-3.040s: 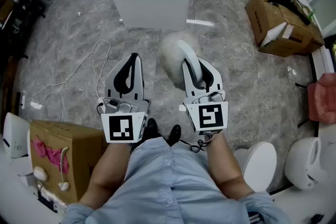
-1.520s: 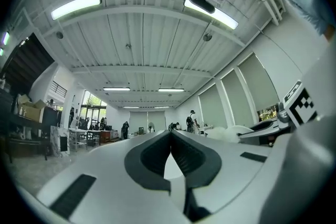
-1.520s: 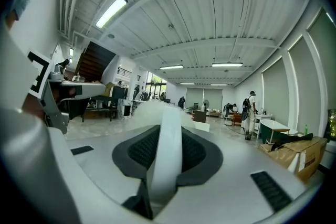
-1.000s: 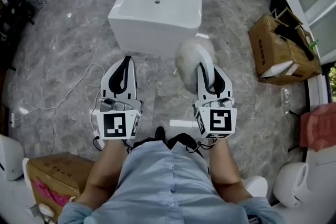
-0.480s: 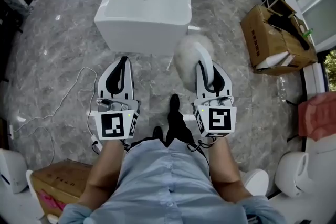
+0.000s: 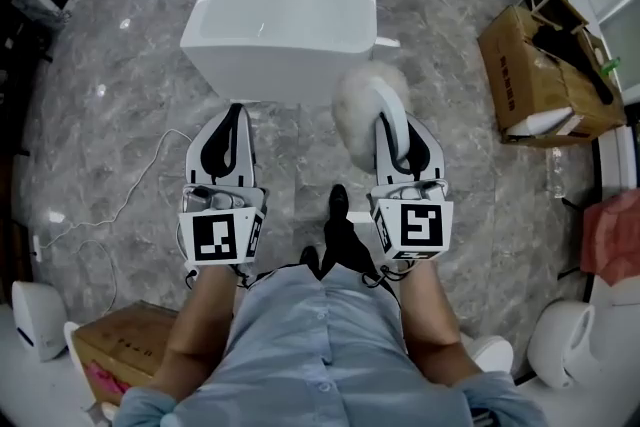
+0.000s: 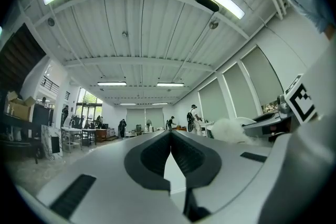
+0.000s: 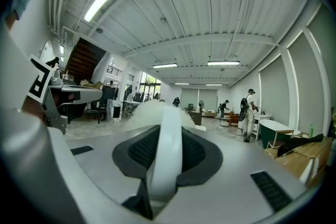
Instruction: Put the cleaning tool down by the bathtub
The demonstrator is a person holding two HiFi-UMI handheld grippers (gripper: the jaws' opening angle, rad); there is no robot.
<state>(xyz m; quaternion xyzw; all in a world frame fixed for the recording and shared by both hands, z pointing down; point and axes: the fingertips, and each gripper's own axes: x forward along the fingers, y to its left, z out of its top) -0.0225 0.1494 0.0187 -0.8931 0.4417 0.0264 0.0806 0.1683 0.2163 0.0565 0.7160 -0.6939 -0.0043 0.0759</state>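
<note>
Currently the right fingers [image 8: 137,153] clamp the curved white handle of the fluffy white cleaning tool [image 6: 360,110]. The handle stands upright between the dark ribbed pads, and the fluffy head sticks out ahead of the right gripper [image 6: 393,125]. The left fingers [image 7: 153,157] are pressed together with nothing between them; the left gripper [image 6: 237,109] sits alongside, empty.

The tool is in the air, not down yet. Its head hangs over the grey marble floor [image 6: 120,115], just in front of the near end wall of the white rectangular freestanding bathtub [image 6: 270,75], near the right corner.

My read: the step in hand is carry and lower. To do it well:
- Lower onto bare floor beside the tub wall, not onto the rim.
- Let the head touch first, lay the handle flat, and only then release, so it doesn't drop or roll.
- Keep the left gripper out of the way.

The brown cardboard box [image 6: 545,65] is well off to the right, so no conflict there.
</note>
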